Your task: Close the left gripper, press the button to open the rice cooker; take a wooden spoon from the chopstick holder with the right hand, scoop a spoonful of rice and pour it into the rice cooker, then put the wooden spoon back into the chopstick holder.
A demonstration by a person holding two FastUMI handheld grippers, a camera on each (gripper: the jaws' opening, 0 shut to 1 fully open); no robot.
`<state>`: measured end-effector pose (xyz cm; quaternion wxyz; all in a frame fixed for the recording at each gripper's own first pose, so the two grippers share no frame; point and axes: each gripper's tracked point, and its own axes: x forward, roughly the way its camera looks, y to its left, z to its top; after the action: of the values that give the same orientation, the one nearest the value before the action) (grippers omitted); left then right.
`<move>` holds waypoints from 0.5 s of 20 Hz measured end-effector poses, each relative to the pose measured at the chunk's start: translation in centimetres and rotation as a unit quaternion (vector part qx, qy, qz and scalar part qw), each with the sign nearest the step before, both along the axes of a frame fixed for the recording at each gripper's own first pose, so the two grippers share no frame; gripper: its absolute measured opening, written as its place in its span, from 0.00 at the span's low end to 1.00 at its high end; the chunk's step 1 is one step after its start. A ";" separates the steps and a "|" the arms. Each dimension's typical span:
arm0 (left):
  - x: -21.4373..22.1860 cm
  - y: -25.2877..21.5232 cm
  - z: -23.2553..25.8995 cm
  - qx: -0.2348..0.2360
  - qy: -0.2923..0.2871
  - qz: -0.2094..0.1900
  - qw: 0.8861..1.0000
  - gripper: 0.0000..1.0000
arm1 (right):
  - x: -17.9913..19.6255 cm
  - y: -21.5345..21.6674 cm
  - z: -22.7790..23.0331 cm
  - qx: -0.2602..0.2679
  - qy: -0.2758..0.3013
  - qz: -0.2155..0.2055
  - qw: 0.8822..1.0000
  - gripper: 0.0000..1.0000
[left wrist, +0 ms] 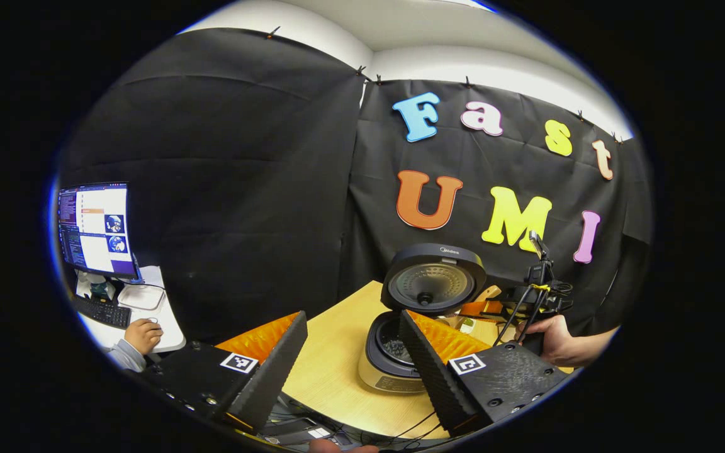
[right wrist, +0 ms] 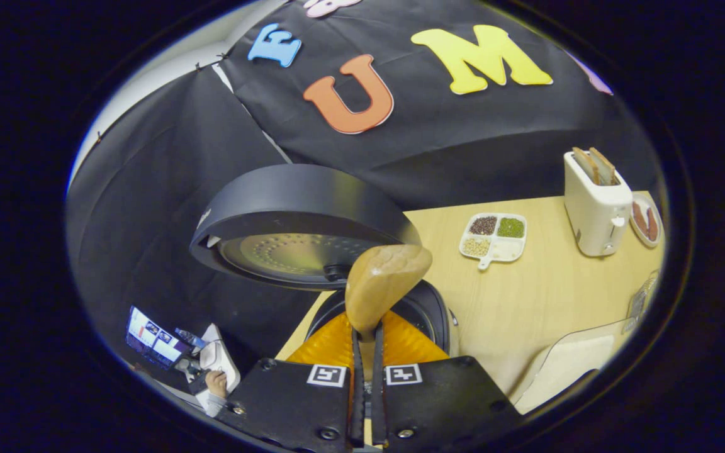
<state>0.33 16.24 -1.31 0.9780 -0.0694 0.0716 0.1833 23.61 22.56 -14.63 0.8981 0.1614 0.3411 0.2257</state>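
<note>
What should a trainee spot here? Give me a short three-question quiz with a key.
1. True or false: the rice cooker has its lid raised.
2. What does the right gripper hold? A) fork B) wooden spoon C) cup
3. Fill in: the left gripper has its jaws ____.

Key: 1 true; 2 B; 3 open.

Black rice cooker [left wrist: 400, 327], tan wooden spoon [right wrist: 382, 286], white toaster [right wrist: 595, 204].
</note>
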 end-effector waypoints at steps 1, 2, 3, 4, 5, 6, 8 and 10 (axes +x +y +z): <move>0.1 -0.1 -0.1 0.000 0.000 0.001 1.000 0.95 | 0.2 -0.1 0.2 -0.007 -0.007 0.002 1.000 0.09; 0.1 -0.1 -0.1 0.000 -0.001 0.002 1.000 0.95 | 0.2 0.0 0.3 -0.017 -0.014 0.006 1.000 0.09; 0.1 -0.1 -0.1 0.000 -0.001 0.003 1.000 0.95 | 0.2 0.0 0.3 -0.028 -0.023 0.011 0.999 0.09; 0.0 -0.1 -0.1 0.000 -0.001 0.004 1.000 0.95 | 0.2 0.0 0.5 -0.039 -0.035 0.017 0.998 0.10; 0.0 0.0 -0.1 0.001 -0.001 0.004 1.000 0.95 | 0.3 0.1 0.9 -0.050 -0.048 0.024 0.997 0.10; 0.0 0.0 -0.1 0.001 -0.002 0.005 1.000 0.95 | 0.2 0.3 1.2 -0.061 -0.062 0.033 0.996 0.10; 0.2 -0.1 -0.1 0.001 -0.002 0.006 1.000 0.95 | 0.1 0.7 1.7 -0.085 -0.092 0.051 0.991 0.10; 0.2 -0.2 -0.1 0.001 -0.002 0.007 1.000 0.95 | 0.1 1.2 2.4 -0.111 -0.128 0.069 0.983 0.10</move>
<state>0.57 16.02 -1.40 0.9768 -0.0695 0.0691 0.1904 23.76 23.73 -12.24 0.9288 0.0067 0.2567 0.2672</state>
